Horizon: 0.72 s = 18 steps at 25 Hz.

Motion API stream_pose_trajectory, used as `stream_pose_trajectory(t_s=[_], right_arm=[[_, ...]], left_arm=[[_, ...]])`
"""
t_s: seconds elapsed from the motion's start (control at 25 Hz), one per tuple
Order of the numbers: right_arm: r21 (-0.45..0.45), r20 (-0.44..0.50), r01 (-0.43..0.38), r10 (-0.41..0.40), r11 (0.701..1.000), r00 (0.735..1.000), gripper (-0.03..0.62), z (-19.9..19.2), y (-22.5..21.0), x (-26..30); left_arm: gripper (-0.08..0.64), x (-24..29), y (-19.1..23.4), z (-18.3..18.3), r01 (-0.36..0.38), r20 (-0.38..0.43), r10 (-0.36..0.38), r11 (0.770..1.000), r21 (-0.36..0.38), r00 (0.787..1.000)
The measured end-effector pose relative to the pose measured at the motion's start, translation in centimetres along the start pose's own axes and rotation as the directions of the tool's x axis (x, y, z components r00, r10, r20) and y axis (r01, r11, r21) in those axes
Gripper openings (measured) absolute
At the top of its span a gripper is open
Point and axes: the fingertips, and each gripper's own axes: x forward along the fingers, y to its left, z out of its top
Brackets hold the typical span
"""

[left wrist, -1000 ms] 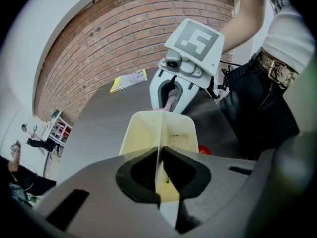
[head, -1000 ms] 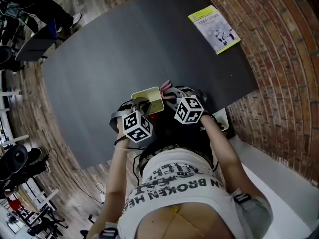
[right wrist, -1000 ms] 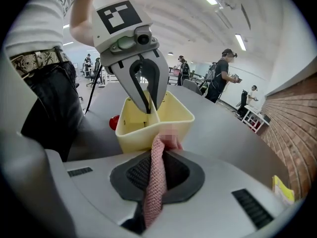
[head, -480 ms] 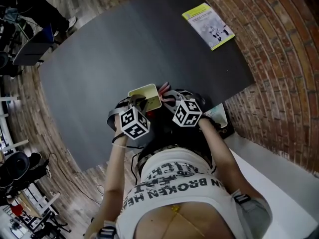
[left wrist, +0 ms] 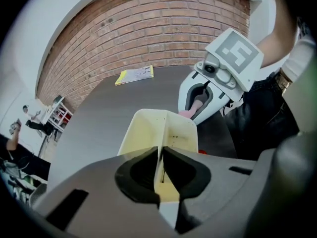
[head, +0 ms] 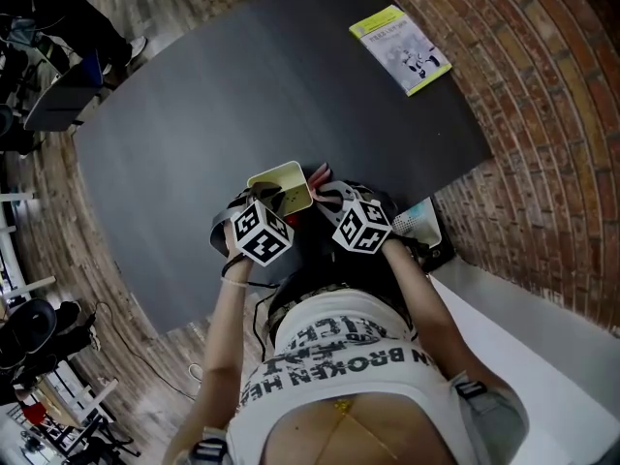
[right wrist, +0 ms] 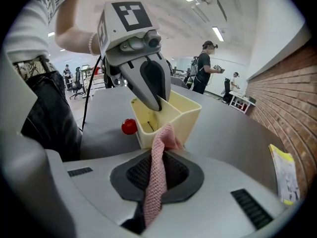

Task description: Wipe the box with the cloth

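At the tabletop's point(head: 242, 95) near edge, the left gripper point(left wrist: 161, 172) is clamping the yellow box's point(left wrist: 148, 133) wall; the right gripper point(right wrist: 157, 175) is pinching the pink cloth point(right wrist: 154, 187).

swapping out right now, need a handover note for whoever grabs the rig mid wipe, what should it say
Left claw: shut on a wall of the pale yellow box, steadying it.
Right claw: shut on the pink cloth, whose free end meets the box's outer side.
Where: the box is at the near edge of the dark table, with a small red ball beside it.
Done: both grips made, cloth on the box; how much is already wiped does not show.
Left: rub the cloth over the other sides and the inside, then release both.
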Motion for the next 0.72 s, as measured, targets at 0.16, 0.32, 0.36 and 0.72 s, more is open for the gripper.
stream_pose_trajectory(t_s=[0.16, 0.32, 0.36, 0.72], right_arm=[[0.017, -0.015, 0.029, -0.029, 0.999, 0.999, 0.017, -0.4, -0.2, 0.0], [0.04, -0.027, 0.059, -0.058, 0.997, 0.998, 0.017, -0.5, -0.9, -0.1], [0.048, -0.03, 0.068, -0.066, 0.997, 0.997, 0.017, -0.6, -1.1, -0.1], [0.121, -0.046, 0.085, -0.08, 0.989, 0.996, 0.017, -0.6, -1.1, -0.3]], left_arm=[[0.035, 0.1, 0.1, -0.1, -0.023, -0.024, 0.02, 0.99, -0.14, 1.0], [0.035, 0.3, 0.3, -0.1, -0.036, -0.052, 0.022, 0.956, -0.291, 0.998], [0.035, 0.4, 0.3, 0.0, -0.038, -0.056, 0.021, 0.947, -0.319, 0.998], [0.041, 0.5, 1.0, 0.2, -0.116, -0.074, 0.094, 0.902, -0.415, 0.993]])
